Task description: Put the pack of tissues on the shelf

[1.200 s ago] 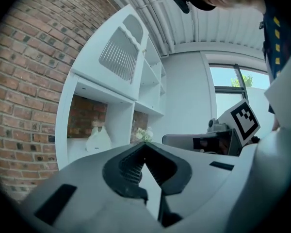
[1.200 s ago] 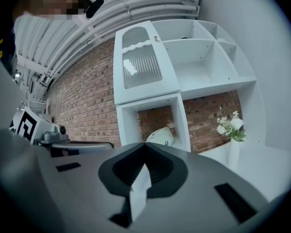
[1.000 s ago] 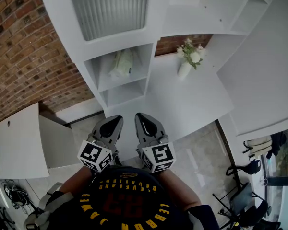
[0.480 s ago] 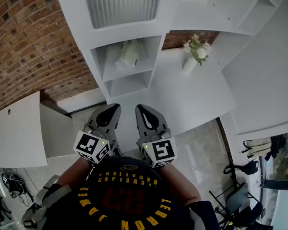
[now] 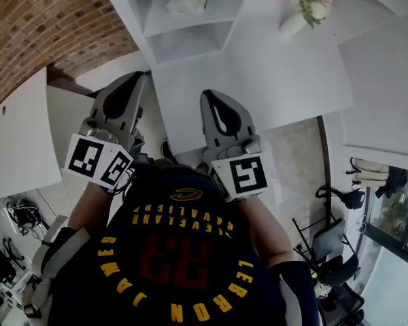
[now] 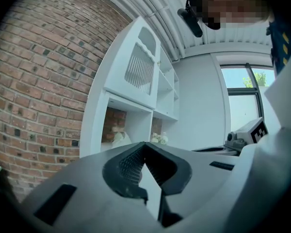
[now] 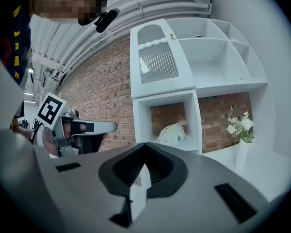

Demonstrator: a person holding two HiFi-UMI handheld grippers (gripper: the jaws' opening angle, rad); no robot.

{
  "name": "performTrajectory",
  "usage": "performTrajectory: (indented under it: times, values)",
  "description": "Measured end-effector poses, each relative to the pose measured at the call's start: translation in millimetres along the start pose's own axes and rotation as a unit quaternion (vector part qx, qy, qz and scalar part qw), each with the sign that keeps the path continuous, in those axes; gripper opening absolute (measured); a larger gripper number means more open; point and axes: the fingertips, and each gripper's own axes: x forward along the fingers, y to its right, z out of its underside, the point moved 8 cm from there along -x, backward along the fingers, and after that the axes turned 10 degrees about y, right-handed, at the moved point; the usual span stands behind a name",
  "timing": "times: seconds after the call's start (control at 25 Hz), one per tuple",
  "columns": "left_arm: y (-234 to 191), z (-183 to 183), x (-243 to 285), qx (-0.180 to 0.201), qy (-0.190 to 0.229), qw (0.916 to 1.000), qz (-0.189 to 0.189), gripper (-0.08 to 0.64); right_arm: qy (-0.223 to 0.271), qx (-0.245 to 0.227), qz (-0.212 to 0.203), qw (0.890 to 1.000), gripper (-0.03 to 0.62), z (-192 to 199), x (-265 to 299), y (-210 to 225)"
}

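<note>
On the grey left gripper (image 6: 144, 144) and right gripper (image 7: 144, 145), jaws are pressed together, empty; the pale tissue pack (image 7: 172, 134) is set in the white shelf (image 7: 141, 123).

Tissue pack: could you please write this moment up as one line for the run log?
tissue pack: lying in shelf cubby | left gripper: shut, empty | right gripper: shut, empty | both grippers: apart from shelf

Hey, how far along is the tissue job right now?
Done, it seems: the pack of tissues lies in a cubby of the shelf. In hand: nothing; the left tool and right tool are both shut and empty. Left: nothing that I can see.
</note>
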Motion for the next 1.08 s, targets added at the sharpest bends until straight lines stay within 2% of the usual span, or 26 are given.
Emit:
performTrajectory:
  times: [0.16,0.44,0.6,0.84,1.08]
  values:
    - [-9,4,-6,0.014,-0.011,0.9998,-0.008,0.003,-0.018,0.006,-0.012,1.0,0.006,9,-3,0]
    - [-44,12,-26,-0.011,-0.026,0.9981,-0.055,0.003,-0.049,0.014,0.001,0.999,0.006,23,-7,4]
    - [-56,19,-38,-0.016,-0.027,0.9971,-0.07,0.003,-0.046,0.006,0.004,0.999,0.006,32,-8,-1]
    - [-59,31,-32,-0.018,-0.03,0.9973,-0.065,0.003,-0.052,0.005,0.003,0.999,0.006,41,-1,1]
    - [-65,21,-35,-0.015,-0.034,0.9974,-0.062,0.003,-0.068,0.014,-0.006,0.998,0.006,38,4,-12]
